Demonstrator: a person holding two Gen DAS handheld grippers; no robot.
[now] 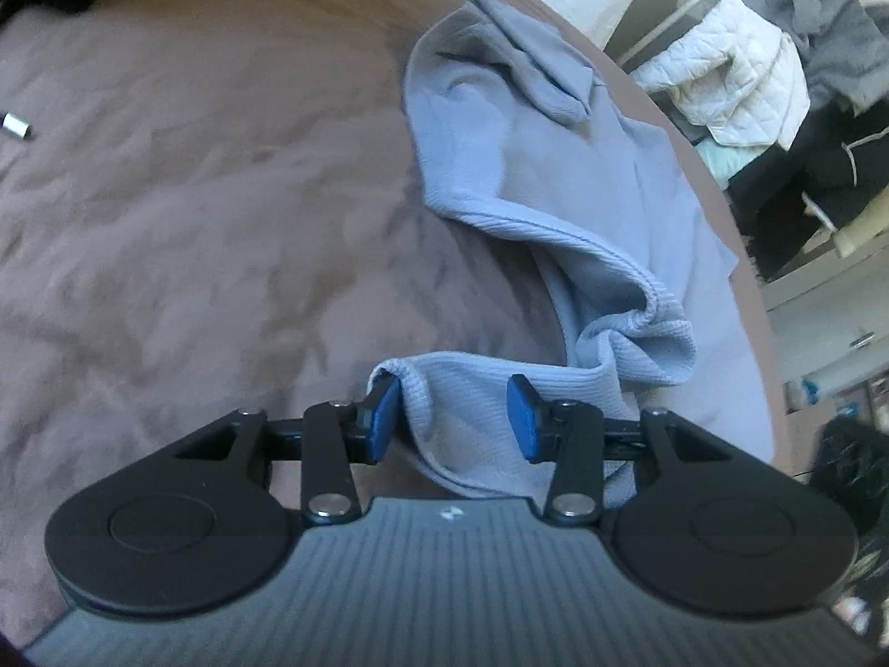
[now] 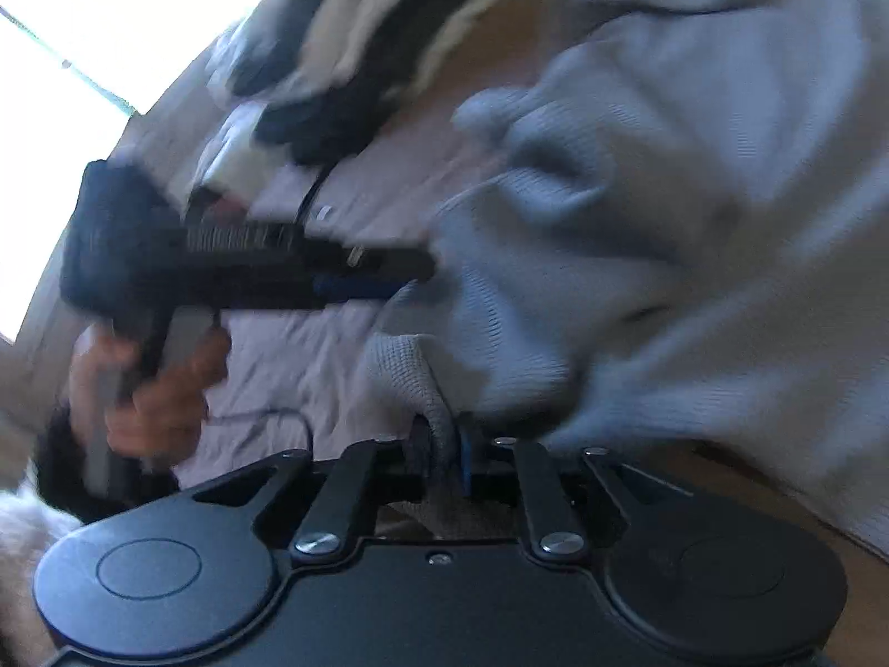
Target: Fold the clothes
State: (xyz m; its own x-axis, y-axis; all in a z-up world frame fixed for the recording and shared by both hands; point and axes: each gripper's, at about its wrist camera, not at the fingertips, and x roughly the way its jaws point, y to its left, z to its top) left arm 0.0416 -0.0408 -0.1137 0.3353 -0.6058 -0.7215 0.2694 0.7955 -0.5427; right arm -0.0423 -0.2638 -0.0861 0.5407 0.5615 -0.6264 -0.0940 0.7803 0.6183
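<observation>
A pale blue-grey sweatshirt point(image 1: 583, 167) lies crumpled along the right edge of a brown bed cover point(image 1: 194, 222). In the left wrist view my left gripper point(image 1: 454, 417) stands open, and the ribbed hem point(image 1: 467, 389) lies loosely between its blue pads point(image 1: 383, 417). The right wrist view is blurred. There the same sweatshirt point(image 2: 694, 194) fills the right half, and my right gripper point(image 2: 441, 453) is shut on a narrow fold of ribbed fabric point(image 2: 411, 378). To the left a hand point(image 2: 161, 389) holds the left gripper point(image 2: 411, 278), with its tips at the garment's edge.
A small silver cylinder point(image 1: 16, 127) lies on the cover at far left. Beyond the bed's right edge are a white quilted jacket point(image 1: 733, 83) and dark clothes point(image 1: 822, 178). Black and cream clothing point(image 2: 344, 55) lies further up the bed, below a bright window point(image 2: 83, 28).
</observation>
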